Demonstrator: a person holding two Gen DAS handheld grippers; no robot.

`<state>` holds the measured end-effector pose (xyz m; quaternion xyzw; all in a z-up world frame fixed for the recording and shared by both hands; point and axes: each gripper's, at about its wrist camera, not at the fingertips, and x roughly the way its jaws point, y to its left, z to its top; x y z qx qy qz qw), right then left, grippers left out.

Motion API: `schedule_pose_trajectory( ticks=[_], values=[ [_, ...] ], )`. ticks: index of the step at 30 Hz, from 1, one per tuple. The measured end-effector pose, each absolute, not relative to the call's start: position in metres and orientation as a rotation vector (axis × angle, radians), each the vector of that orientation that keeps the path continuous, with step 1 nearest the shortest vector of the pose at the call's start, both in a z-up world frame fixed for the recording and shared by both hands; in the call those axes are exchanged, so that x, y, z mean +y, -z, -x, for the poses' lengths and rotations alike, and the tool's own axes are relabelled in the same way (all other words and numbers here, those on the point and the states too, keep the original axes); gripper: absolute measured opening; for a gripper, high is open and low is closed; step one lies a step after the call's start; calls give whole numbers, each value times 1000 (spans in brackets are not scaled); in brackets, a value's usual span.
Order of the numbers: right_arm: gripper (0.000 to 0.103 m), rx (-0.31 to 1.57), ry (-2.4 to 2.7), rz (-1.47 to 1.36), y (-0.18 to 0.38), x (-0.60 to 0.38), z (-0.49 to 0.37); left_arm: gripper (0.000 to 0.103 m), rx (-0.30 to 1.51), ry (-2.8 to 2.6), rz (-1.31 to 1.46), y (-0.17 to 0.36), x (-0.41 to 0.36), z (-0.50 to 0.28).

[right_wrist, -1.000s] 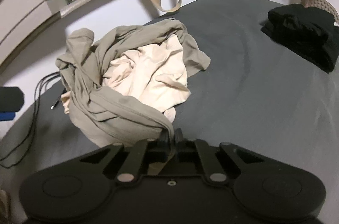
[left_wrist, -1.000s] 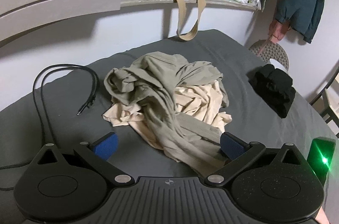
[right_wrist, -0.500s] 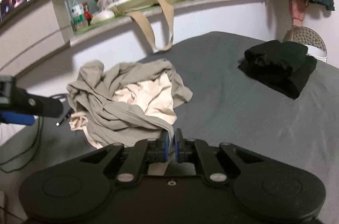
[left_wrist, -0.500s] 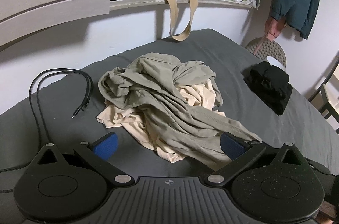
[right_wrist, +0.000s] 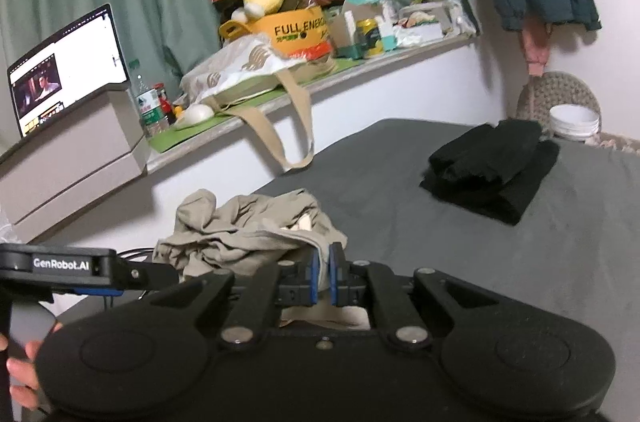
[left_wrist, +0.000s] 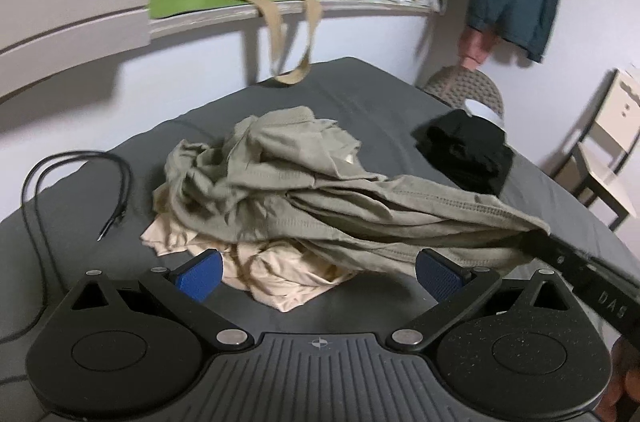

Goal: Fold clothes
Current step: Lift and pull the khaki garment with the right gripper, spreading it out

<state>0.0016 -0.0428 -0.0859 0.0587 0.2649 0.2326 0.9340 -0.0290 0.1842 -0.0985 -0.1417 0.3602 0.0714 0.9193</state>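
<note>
An olive garment [left_wrist: 304, 182] lies crumpled over a cream garment [left_wrist: 280, 282] on the grey bed [left_wrist: 360, 94]. One end of the olive cloth is stretched to the right and lifted. My right gripper [right_wrist: 324, 274] is shut on that end of the olive garment [right_wrist: 248, 230]; its black tip [left_wrist: 560, 254] shows at the right of the left wrist view. My left gripper [left_wrist: 318, 270] hovers open just before the pile, its blue pads [left_wrist: 200, 272] wide apart with nothing between them. It appears at the left edge of the right wrist view [right_wrist: 80, 270].
A folded black garment [left_wrist: 468, 154] rests at the right of the bed [right_wrist: 520, 242]. A black cable [left_wrist: 72, 182] loops at the left. A tote bag's straps [left_wrist: 288, 46] hang from a cluttered shelf. A chair [left_wrist: 600, 158] stands at the right.
My right gripper has lifted and pulled the olive garment's end up and toward me, stretching it out of the pile. The left gripper stayed open, closing in a little on the pile.
</note>
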Motion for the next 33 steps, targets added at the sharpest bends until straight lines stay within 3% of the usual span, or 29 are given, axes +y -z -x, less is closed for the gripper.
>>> schedule_pose_trajectory(
  ticks=[12, 33],
  values=[
    [6, 490, -428, -101, 67, -92, 10, 103, 774, -35, 169, 100, 153, 25],
    [6, 583, -310, -110, 96, -175, 3, 103, 786, 29, 70, 93, 121, 21]
  ],
)
